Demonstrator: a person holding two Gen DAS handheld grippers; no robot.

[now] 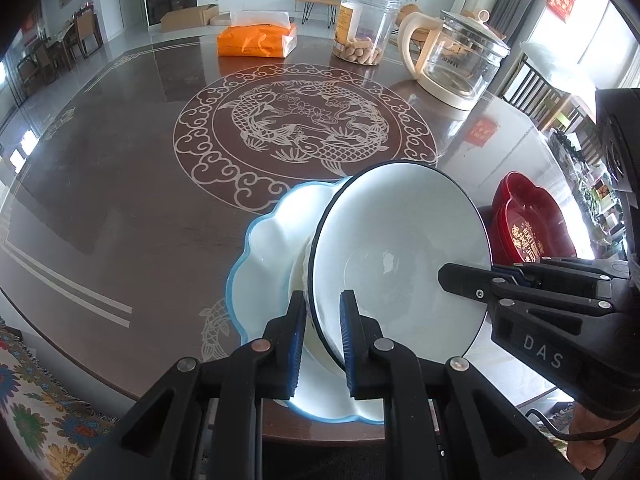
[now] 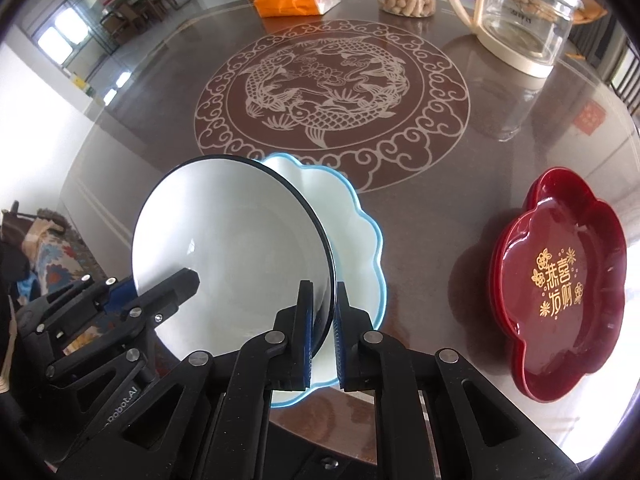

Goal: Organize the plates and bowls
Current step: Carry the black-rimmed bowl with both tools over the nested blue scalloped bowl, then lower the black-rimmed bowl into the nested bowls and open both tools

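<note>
A white bowl with a dark rim is held tilted over a white scalloped plate with a blue edge near the table's front edge. My left gripper is shut on the bowl's left rim, one pad inside and one outside. On the opposite rim my right gripper is shut as well. Whether the bowl's foot touches the plate I cannot tell. A stack of red flower-shaped plates with gold writing lies to the right.
The round brown table bears a fish pattern in its middle. Along its far side stand an orange tissue pack, a clear jar of peanuts and a glass kettle. A flowered cloth lies below the table's left edge.
</note>
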